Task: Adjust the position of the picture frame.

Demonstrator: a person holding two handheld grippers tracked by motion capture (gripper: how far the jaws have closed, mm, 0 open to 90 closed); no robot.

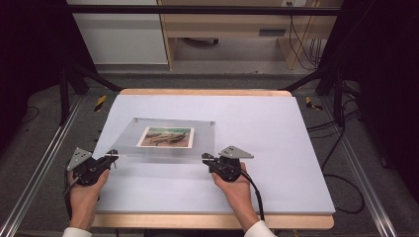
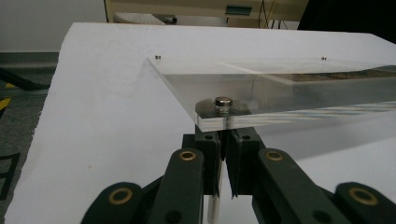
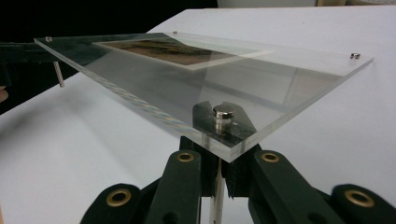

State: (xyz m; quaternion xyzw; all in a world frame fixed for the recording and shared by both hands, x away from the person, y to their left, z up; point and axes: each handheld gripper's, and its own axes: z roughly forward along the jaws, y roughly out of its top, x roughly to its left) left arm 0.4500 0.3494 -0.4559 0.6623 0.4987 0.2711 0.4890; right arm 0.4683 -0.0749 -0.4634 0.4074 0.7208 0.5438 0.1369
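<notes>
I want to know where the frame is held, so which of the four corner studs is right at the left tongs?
The near-left stud of the clear frame: it sits just above the shut left tongs, while the two far studs lie across the panel.

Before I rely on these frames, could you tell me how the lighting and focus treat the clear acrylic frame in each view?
High view: even light, the acrylic frame slightly soft, casting a faint shadow on the white table. Left gripper view: the near metal stud is sharp, the far edge paler and hazier. Right gripper view: the panel mirrors the dark surroundings at its left; the left gripper and right gripper jaws look crisp.
</notes>
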